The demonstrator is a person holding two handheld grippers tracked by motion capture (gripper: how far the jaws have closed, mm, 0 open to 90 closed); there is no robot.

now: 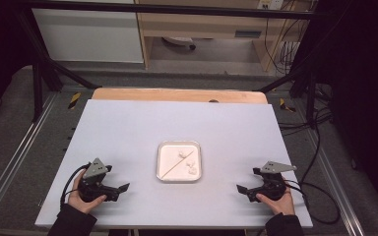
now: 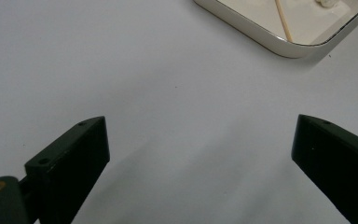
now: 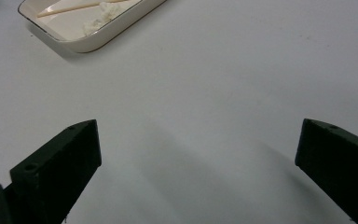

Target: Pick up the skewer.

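From the high view, the white tray (image 1: pixel 178 162) stands near the middle of the white table (image 1: pixel 128 128), and inside it lie a thin wooden stick (image 1: pixel 176 164) and some small white pieces (image 1: pixel 192 169). The left gripper (image 1: pixel 120 188) rests on the table well to the left of the tray, the right gripper (image 1: pixel 241 189) well to the right — both point inward, toward the tray, and hold nothing.

In the left gripper view, the two black jaws stand wide apart with only bare table between them. A corner of the tray (image 2: pixel 279 44) is ahead and to the right, with the stick (image 2: pixel 283 23) crossing it.

In the right gripper view, the jaws are also spread wide and empty. The tray (image 3: pixel 98 42) is ahead and to the left, with the stick (image 3: pixel 70 8) and a white piece (image 3: pixel 98 18) inside.

I think the step in hand is the first reach toward the tray. To do it well, the person should keep the jaws spread, come over the rim from above — not from the side, which could push the tray — and close only when the thin stick lies between the jaws.
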